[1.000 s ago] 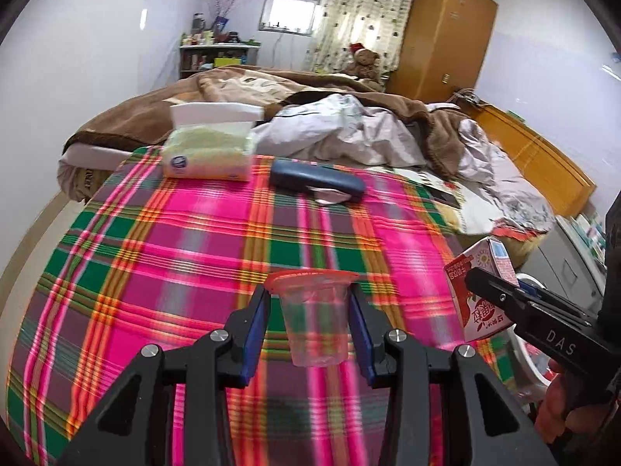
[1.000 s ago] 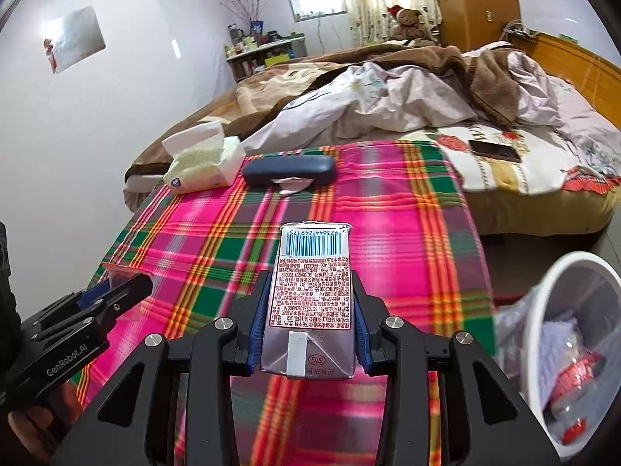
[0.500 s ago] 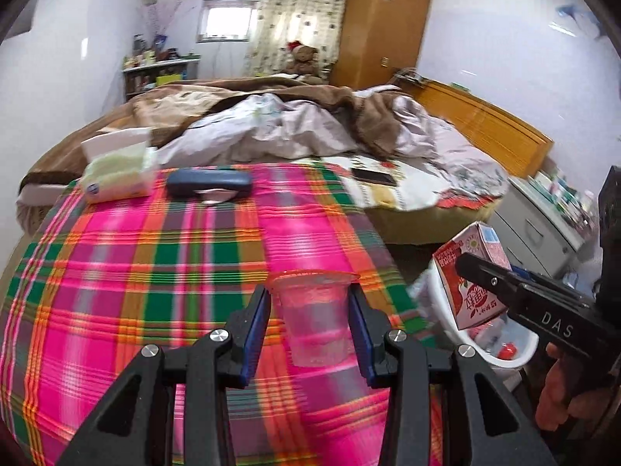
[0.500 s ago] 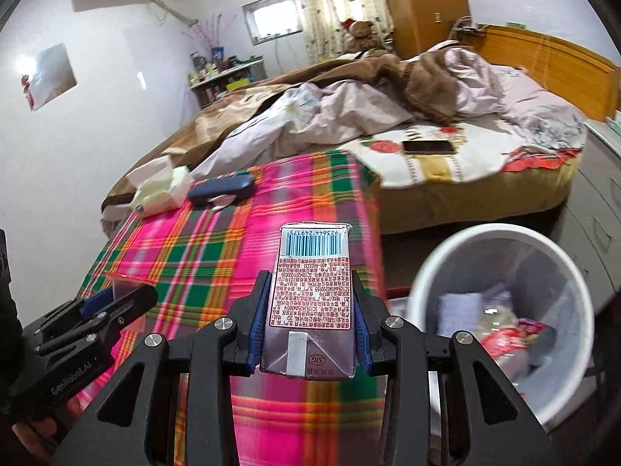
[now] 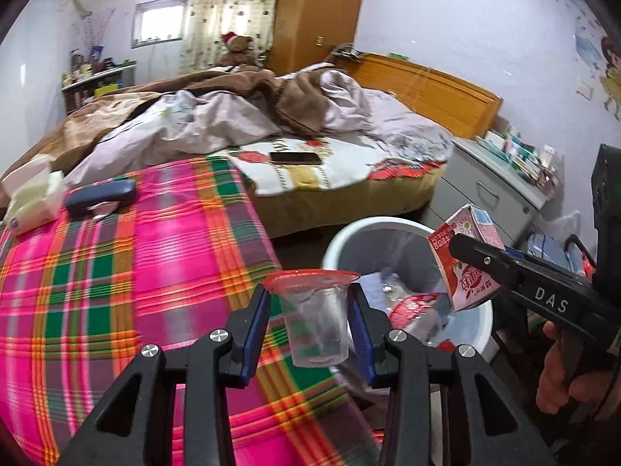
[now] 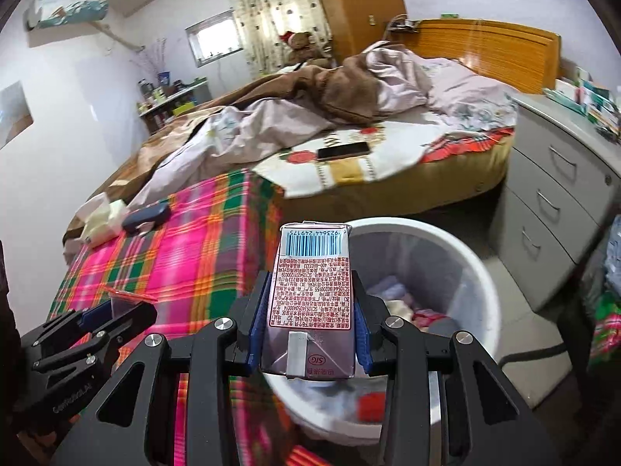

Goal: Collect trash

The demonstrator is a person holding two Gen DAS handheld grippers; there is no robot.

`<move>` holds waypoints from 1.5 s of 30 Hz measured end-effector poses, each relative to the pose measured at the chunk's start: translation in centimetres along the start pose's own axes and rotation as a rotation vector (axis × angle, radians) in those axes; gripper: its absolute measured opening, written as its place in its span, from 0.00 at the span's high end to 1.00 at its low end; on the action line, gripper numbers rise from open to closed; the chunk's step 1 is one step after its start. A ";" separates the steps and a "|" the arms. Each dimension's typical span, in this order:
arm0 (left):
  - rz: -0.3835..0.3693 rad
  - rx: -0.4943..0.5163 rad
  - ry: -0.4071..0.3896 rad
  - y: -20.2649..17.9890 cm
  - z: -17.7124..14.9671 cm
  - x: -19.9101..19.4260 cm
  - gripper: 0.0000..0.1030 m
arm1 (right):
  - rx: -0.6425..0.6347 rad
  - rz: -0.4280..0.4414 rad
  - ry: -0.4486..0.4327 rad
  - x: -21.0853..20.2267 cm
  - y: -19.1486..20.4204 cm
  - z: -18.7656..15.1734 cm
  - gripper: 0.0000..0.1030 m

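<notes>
Clear plastic cup (image 5: 315, 320) pinched in left tongs (image 5: 310, 330), over plaid surface (image 5: 116, 272) edge beside bin (image 5: 337, 240) | carton (image 6: 313, 299) pinched in right tongs (image 6: 310, 322), above bin rim | bin: white, trash inside, just right of surface | case (image 5: 101, 194), tissue pack (image 5: 33, 198): far from bin.

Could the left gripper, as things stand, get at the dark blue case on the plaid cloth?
Probably not yet. The left gripper is shut on the clear plastic cup, so its jaws are full. The dark blue case lies uncovered on the plaid cloth, so the path looks free once the cup is dropped.
</notes>
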State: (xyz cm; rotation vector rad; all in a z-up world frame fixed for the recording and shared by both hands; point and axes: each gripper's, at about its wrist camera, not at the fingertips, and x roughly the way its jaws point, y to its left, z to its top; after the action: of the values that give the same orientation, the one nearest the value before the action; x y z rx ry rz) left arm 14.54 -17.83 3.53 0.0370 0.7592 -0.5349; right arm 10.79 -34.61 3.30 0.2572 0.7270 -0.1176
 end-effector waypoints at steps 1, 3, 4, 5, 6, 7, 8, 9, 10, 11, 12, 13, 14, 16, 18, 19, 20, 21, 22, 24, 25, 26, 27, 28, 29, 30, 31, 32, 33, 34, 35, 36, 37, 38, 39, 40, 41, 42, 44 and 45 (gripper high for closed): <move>-0.012 0.005 0.007 -0.5 0.1 0.4 0.60 | 0.005 -0.014 0.002 0.1 -0.5 0.0 0.63; -0.037 0.010 0.023 -1.7 0.1 1.2 0.60 | 0.014 -0.026 0.019 0.4 -1.6 -0.1 0.63; -0.045 0.017 0.029 -2.3 0.2 1.6 0.60 | 0.016 -0.038 0.024 0.6 -2.1 -0.2 0.63; -0.051 0.026 0.034 -2.8 0.2 2.0 0.60 | 0.018 -0.048 0.027 0.6 -2.5 -0.3 0.63; -0.056 0.034 0.042 -3.3 0.2 2.4 0.60 | 0.021 -0.059 0.037 0.8 -3.0 -0.3 0.63; -0.065 0.041 0.052 -3.8 0.1 2.9 0.60 | 0.026 -0.062 0.046 1.1 -3.5 -0.4 0.63; -0.072 0.043 0.059 -4.2 0.1 3.3 0.60 | 0.032 -0.068 0.052 1.3 -3.8 -0.5 0.63; -0.077 0.045 0.066 -4.6 0.0 3.7 0.60 | 0.035 -0.079 0.058 1.6 -4.2 -0.6 0.63; -0.081 0.054 0.069 -5.0 0.0 4.0 0.60 | 0.038 -0.087 0.067 2.0 -4.5 -0.6 0.63; -0.084 0.062 0.072 -5.4 0.0 4.2 0.59 | 0.041 -0.090 0.071 2.0 -4.8 -0.7 0.63; -0.085 0.069 0.079 -5.7 0.0 4.6 0.59 | 0.045 -0.098 0.079 2.1 -5.1 -0.8 0.63; -0.085 0.073 0.086 -5.9 0.0 4.9 0.59 | 0.044 -0.102 0.084 2.2 -5.3 -0.9 0.63; -0.084 0.070 0.090 -6.0 -0.1 5.1 0.59 | 0.041 -0.102 0.087 2.4 -5.4 -0.9 0.63; -0.085 0.073 0.087 -6.4 0.0 5.4 0.59 | 0.028 -0.101 0.084 2.7 -5.6 -1.0 0.63; -0.083 0.076 0.082 -6.6 0.1 5.6 0.58 | 0.023 -0.112 0.073 2.8 -5.8 -0.9 0.63; -0.079 0.086 0.082 -6.8 0.2 5.7 0.55 | 0.023 -0.117 0.072 2.8 -5.8 -0.9 0.63; -0.078 0.092 0.082 -6.8 0.2 5.8 0.49 | 0.022 -0.116 0.075 2.8 -5.8 -0.9 0.62; -0.079 0.090 0.082 -6.7 0.2 5.8 0.44 | 0.022 -0.118 0.078 2.9 -5.8 -0.9 0.62; -0.084 0.080 0.085 -6.6 0.2 5.8 0.36 | 0.021 -0.121 0.071 2.8 -5.7 -0.9 0.59; -0.088 0.057 0.084 -6.1 0.2 5.7 0.35 | 0.017 -0.118 0.063 2.7 -5.7 -0.9 0.46; -0.085 0.052 0.083 -6.0 0.3 5.7 0.35 | 0.020 -0.113 0.058 2.6 -5.6 -0.9 0.42; -0.081 0.049 0.083 -5.8 0.3 5.6 0.35 | 0.025 -0.102 0.050 2.2 -5.4 -1.0 0.42; -0.074 0.049 0.082 -5.7 0.2 5.5 0.35 | 0.027 -0.101 0.046 2.2 -5.4 -1.0 0.42; -0.071 0.050 0.079 -5.6 0.2 5.3 0.34 | 0.031 -0.107 0.040 2.0 -5.3 -1.0 0.42; -0.069 0.049 0.077 -5.5 0.1 5.1 0.34 | 0.031 -0.110 0.038 2.0 -5.2 -1.0 0.42; -0.066 0.050 0.073 -5.5 0.1 5.0 0.34 | 0.031 -0.110 0.037 1.9 -5.1 -1.0 0.42; -0.065 0.052 0.067 -5.5 0.0 4.7 0.34 | 0.032 -0.108 0.035 1.7 -5.0 -1.1 0.42; -0.065 0.052 0.064 -5.4 -0.1 4.5 0.33 | 0.034 -0.106 0.034 1.7 -4.8 -1.1 0.42; -0.067 0.050 0.063 -5.3 -0.2 4.3 0.33 | 0.035 -0.103 0.033 1.5 -4.7 -1.3 0.42; -0.070 0.042 0.060 -5.2 -0.3 4.0 0.33 | 0.035 -0.102 0.030 1.3 -4.6 -1.4 0.42; -0.067 0.037 0.055 -5.1 -0.3 3.8 0.33 | 0.037 -0.104 0.024 1.0 -4.4 -1.5 0.42; -0.061 0.039 0.047 -5.0 -0.5 3.4 0.33 | 0.038 -0.104 0.019 0.7 -4.3 -1.7 0.42; -0.058 0.041 0.039 -4.9 -0.6 3.0 0.32 | 0.040 -0.102 0.015 0.6 -4.1 -1.7 0.42; -0.054 0.042 0.030 -4.9 -0.7 2.6 0.32 | 0.042 -0.097 0.009 0.3 -4.0 -1.9 0.42; -0.052 0.047 0.020 -4.9 -0.9 2.1 0.31 | 0.042 -0.089 0.000 0.0 -3.8 -2.1 0.42; -0.047 0.051 0.009 -4.8 -1.1 1.5 0.31 | 0.041 -0.083 -0.006 -0.3 -3.5 -2.2 0.42; -0.039 0.052 0.000 -4.7 -1.3 1.0 0.31 | 0.038 -0.079 -0.014 -0.6 -3.3 -2.4 0.42; -0.030 0.055 -0.011 -4.5 -1.5 0.5 0.30 | 0.033 -0.076 -0.024 -1.0 -2.9 -2.6 0.42; 0.002 0.057 -0.036 -4.2 -2.0 -0.7 0.30 | 0.019 -0.070 -0.045 -1.8 -2.3 -3.2 0.42; 0.018 0.065 -0.049 -4.1 -2.2 -1.2 0.30 | 0.009 -0.064 -0.060 -2.3 -1.9 -3.5 0.42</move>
State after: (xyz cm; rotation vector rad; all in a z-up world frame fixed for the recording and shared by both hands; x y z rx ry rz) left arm 10.42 -20.37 3.32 0.0909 0.6931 -0.5410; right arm 6.42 -35.45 1.96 0.2385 0.6752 -0.1885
